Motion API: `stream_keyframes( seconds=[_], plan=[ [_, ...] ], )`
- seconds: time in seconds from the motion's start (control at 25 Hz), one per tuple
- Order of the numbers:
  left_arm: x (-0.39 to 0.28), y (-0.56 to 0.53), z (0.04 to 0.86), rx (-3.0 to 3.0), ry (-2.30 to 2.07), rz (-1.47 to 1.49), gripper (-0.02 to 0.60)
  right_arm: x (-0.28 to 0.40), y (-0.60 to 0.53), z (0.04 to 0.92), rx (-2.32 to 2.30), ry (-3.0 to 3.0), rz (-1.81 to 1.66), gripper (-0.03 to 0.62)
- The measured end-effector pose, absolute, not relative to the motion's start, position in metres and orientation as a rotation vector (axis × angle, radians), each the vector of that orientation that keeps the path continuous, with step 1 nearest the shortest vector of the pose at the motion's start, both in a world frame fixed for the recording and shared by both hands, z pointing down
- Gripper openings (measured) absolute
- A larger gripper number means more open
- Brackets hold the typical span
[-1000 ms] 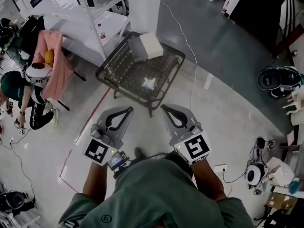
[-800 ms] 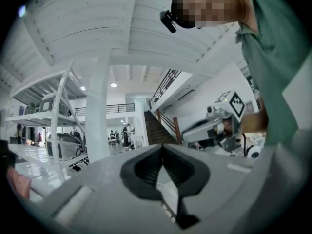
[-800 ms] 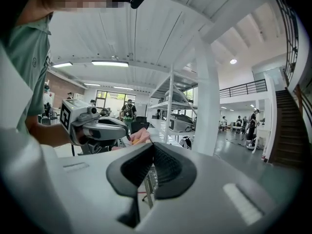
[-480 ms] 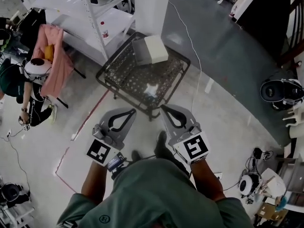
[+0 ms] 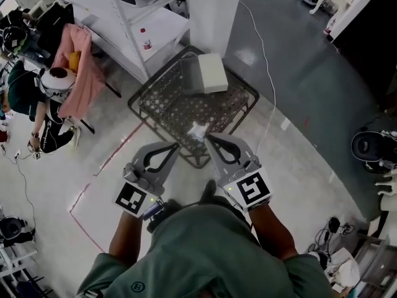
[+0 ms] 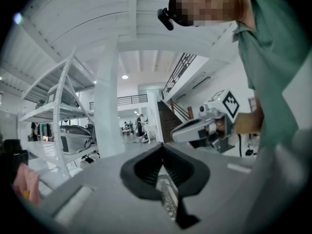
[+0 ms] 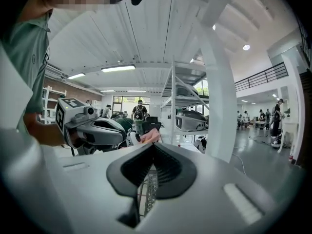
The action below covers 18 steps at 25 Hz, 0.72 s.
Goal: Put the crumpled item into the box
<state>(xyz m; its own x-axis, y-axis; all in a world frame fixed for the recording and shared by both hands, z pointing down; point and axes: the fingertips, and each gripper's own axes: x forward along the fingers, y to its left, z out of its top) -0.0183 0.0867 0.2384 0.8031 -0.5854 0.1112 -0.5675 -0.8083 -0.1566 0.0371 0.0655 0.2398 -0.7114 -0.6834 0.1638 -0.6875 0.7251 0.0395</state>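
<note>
A crumpled white item point(image 5: 198, 130) lies near the front edge of a black metal mesh table point(image 5: 162, 102). At the table's far side stands a white box point(image 5: 206, 73). My left gripper point(image 5: 176, 145) is shut and empty, its tip at the table's near edge, left of the crumpled item. My right gripper point(image 5: 208, 136) is also shut and empty, just right of and below the item. In the left gripper view the closed jaws point(image 6: 162, 145) point level, with the right gripper point(image 6: 195, 128) beside them. The right gripper view shows its own jaws point(image 7: 153, 144) closed and the left gripper point(image 7: 97, 128) alongside.
A white shelving rack point(image 5: 133, 27) and a white pillar point(image 5: 214, 11) stand behind the table. A person point(image 5: 37, 98) crouches at the left beside a pink cloth point(image 5: 80, 73). A cable point(image 5: 267, 54) runs over the floor, and red tape point(image 5: 102, 169) marks it.
The person has walked toward the mesh table. Both shut grippers have come forward from open floor to the table's near edge, beside the crumpled item.
</note>
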Motion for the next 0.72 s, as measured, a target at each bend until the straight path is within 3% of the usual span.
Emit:
stream_keyframes(
  seconds=[0.72],
  plan=[
    [-0.056,-0.008,0.262,-2.953,0.883,-0.203,0.003,0.005,-0.017,0.277,1.132,-2.686,0.135,0.008]
  ],
)
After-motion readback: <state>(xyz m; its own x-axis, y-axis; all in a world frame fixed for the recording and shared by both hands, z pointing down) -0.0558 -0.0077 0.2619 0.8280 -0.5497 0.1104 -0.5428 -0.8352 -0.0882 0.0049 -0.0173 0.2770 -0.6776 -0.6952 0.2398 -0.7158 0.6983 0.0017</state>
